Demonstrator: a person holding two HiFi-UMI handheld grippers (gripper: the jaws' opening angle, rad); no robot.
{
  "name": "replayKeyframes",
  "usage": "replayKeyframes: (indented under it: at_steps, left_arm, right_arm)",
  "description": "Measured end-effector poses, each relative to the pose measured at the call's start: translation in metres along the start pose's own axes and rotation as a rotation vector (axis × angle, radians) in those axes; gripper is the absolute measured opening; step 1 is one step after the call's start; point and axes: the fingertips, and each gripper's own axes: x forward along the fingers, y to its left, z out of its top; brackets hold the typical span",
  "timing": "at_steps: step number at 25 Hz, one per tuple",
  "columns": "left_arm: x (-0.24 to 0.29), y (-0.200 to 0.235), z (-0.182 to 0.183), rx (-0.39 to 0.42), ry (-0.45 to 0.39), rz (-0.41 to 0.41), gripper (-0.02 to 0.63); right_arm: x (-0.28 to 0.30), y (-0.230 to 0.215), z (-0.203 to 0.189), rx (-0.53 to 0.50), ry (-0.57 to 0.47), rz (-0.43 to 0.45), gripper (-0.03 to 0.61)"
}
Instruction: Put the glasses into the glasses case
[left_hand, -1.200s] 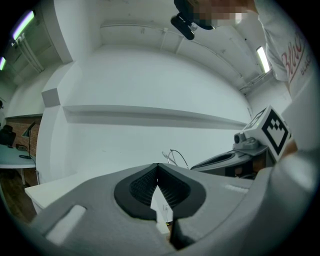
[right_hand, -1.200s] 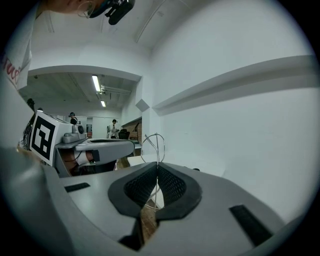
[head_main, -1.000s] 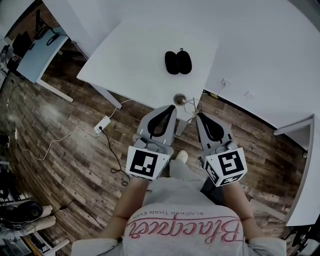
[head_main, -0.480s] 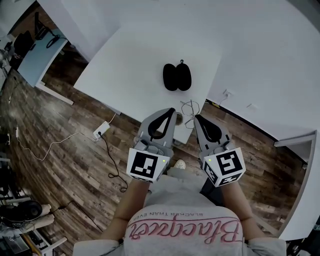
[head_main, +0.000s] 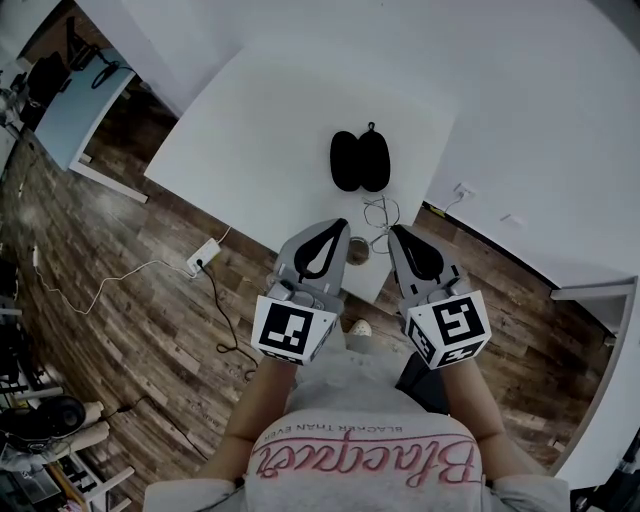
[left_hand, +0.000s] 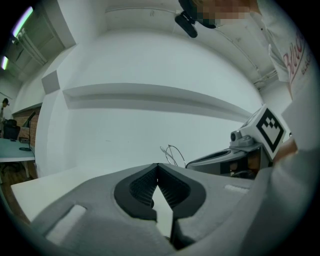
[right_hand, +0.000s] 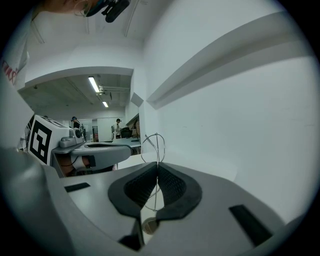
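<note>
**Wire glasses pinched in the right gripper, short of the open case**

The right gripper (head_main: 394, 231) has its jaws pressed together on the glasses (head_main: 378, 213), a thin wire frame. In the right gripper view the wire loops (right_hand: 156, 142) rise above the meeting tips, and more wire shows through the gap below them. The glasses hang over the near edge of the white table (head_main: 260, 130). The black glasses case (head_main: 360, 160) lies open on that table, its two halves side by side. It sits farther out than the glasses and apart from them. The left gripper (head_main: 341, 224) is held just beside the right one. Its jaws (left_hand: 158, 166) are closed tip to tip with nothing between them.
</note>
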Motion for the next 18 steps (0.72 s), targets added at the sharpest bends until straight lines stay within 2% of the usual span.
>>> replayKeyframes:
  at_steps: [8, 14, 18]
  left_arm:
    - [0.05, 0.033, 0.0, 0.016, 0.002, -0.084, 0.005]
    - [0.088, 0.066, -0.01, 0.011, 0.024, -0.113, 0.005]
    - [0.114, 0.085, -0.026, 0.01, 0.057, -0.139, 0.005]
  right_arm:
    - [0.046, -0.033, 0.007, 0.005, 0.029, -0.084, 0.015]
    - [0.09, -0.063, -0.001, 0.061, 0.104, -0.124, 0.015]
    - [0.124, -0.083, -0.016, 0.113, 0.189, -0.122, 0.015]
